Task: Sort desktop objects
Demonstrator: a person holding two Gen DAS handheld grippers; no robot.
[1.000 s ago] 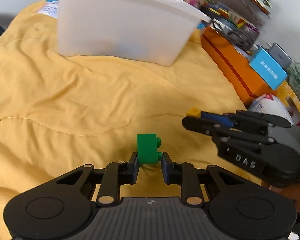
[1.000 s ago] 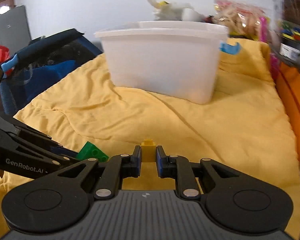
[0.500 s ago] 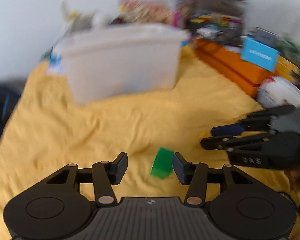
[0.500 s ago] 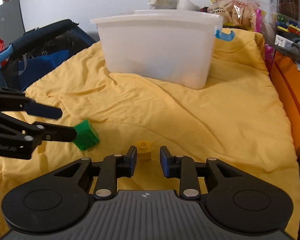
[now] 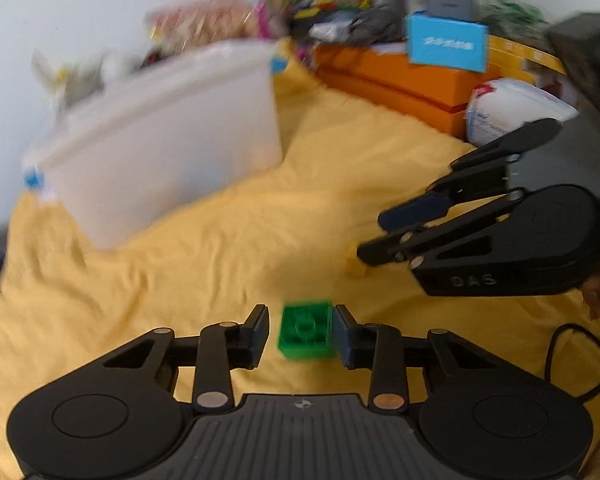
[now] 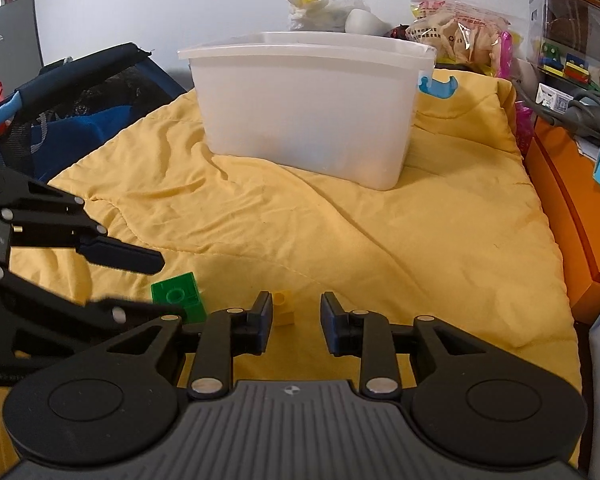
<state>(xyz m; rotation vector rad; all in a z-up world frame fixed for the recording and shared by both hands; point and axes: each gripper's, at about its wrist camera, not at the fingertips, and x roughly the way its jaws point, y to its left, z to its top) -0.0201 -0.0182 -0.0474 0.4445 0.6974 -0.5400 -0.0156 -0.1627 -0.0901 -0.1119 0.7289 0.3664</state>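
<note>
Since a second ago we had let go of both blocks: the green block (image 5: 306, 330) lay on the yellow quilt (image 6: 400, 240) between our left gripper's (image 5: 301, 334) parted fingers, its right side against one pad, and the small yellow block (image 6: 283, 307) lay just beside our right gripper's (image 6: 295, 322) left finger, those fingers also apart. Both blocks sat near the quilt's front edge, close together. Farther back stood the white bin (image 6: 306, 108), with bare quilt between. An orange box (image 6: 572, 208) bordered the right edge, a dark bag (image 6: 72, 100) the left.
</note>
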